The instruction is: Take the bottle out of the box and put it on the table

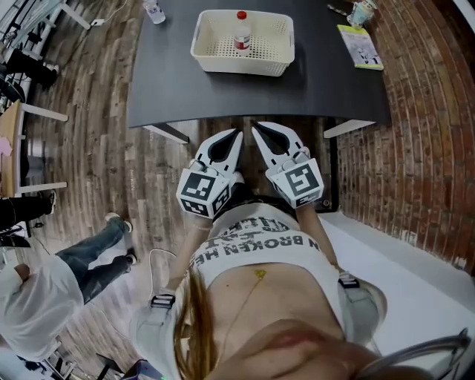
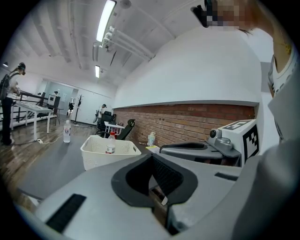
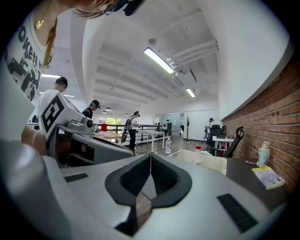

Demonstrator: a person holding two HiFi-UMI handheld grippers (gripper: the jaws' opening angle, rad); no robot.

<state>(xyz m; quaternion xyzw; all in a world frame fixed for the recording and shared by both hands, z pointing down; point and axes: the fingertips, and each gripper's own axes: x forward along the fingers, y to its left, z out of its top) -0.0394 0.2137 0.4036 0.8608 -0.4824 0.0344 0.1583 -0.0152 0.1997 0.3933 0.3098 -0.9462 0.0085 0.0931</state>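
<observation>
Red-capped bottle (image 1: pixel 242 31) stands upright inside white perforated box (image 1: pixel 210 53) on far side of dark table (image 1: pixel 223 96), untouched. Left gripper (image 1: pixel 236 135) and right gripper (image 1: pixel 257 128) side by side just short of table's near edge, well apart from box. Both claws clenched, tips together, nothing between them. Second bottle (image 1: pixel 154 11) at table's far left corner, yellow booklet (image 1: pixel 360 46) far right

bright ceiling strip lights (image 3: pixel 159 60), sharp focus, heavy fisheye edge distortion
</observation>
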